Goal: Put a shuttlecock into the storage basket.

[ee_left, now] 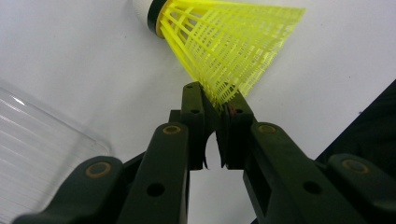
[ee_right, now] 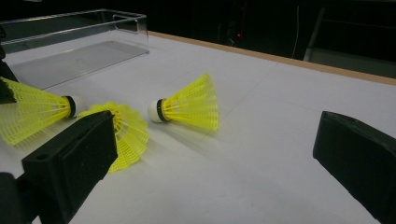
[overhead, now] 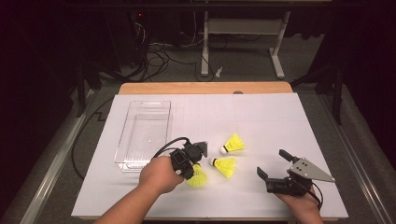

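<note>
On the white tabletop (overhead: 261, 116), near the person's edge, three yellow shuttlecocks lie close together, with a clear plastic tray (overhead: 122, 140) just to their left. The left tongs (overhead: 196, 163) are closed on the skirt rim of the nearest shuttlecock (overhead: 198, 176); the left gripper view shows the black jaws pinched together on the yellow mesh (ee_left: 224, 93), cork end pointing away. The right tongs (overhead: 273, 164) stand wide open and hold nothing, resting near the tabletop to the right of the group. The two other shuttlecocks, one in the middle (overhead: 224, 166) and one farther back (overhead: 233, 143), lie on their sides, apart from each other and untouched.

Judgement: the step in hand is the pick-up of the first shuttlecock, grasp made. The tray appears empty. The next move likely calls for a lift clear of the neighbouring shuttlecock, then a short carry leftward over the tray wall, with a gentle hold on the thin, flexible mesh.
</note>
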### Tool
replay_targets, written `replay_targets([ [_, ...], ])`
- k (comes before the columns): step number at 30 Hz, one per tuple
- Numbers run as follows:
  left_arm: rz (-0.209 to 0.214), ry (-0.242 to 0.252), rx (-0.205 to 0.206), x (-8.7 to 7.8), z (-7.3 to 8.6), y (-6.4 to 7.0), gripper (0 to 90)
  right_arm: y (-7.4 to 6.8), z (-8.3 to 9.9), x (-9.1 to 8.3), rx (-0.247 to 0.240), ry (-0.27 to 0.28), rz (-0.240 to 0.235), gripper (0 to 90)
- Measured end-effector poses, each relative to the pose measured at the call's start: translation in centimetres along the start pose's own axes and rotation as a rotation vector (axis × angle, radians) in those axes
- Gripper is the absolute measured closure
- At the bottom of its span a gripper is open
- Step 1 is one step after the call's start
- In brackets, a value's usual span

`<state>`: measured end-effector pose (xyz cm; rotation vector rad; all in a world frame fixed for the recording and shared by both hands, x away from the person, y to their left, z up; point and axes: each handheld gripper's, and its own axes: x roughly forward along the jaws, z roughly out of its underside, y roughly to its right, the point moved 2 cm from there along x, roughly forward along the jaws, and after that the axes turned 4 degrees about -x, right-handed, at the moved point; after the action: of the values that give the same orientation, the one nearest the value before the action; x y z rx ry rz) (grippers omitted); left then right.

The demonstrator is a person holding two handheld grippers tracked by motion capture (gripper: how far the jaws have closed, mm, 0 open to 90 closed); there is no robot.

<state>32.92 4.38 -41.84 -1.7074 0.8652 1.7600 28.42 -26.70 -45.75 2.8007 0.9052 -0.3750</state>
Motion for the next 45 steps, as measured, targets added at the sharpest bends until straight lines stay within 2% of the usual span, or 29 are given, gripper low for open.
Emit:
replay_targets([
  [6,-0.024,0.023,-0.021,-0.2,0.1,-0.3,87.1,0.0,0.0,0.0,0.0,-0.001,0.0,0.3],
  [11,-0.018,0.031,-0.01,-0.3,0.3,-0.4,89.1,0.0,0.0,0.0,0.001,-0.001,0.0,0.3],
  [17,0.002,0.036,-0.006,-0.6,0.6,-0.4,89.2,0.0,0.0,0.0,0.002,-0.004,-0.001,0.3],
  [23,0.04,0.046,-0.021,-1.2,1.0,-0.7,89.1,0.0,0.0,0.1,0.0,-0.003,0.0,0.3],
  [25,0.041,0.043,-0.02,-1.3,1.2,-0.9,89.1,0.0,0.0,0.1,-0.001,-0.005,0.0,0.3],
  [38,0.098,0.057,-0.057,-1.9,2.4,-1.7,89.0,-0.2,0.1,0.1,-0.003,-0.007,-0.002,0.3],
  [45,0.118,0.087,-0.085,-2.6,3.5,-2.5,89.0,-0.2,0.1,0.1,-0.004,-0.008,-0.003,0.3],
])
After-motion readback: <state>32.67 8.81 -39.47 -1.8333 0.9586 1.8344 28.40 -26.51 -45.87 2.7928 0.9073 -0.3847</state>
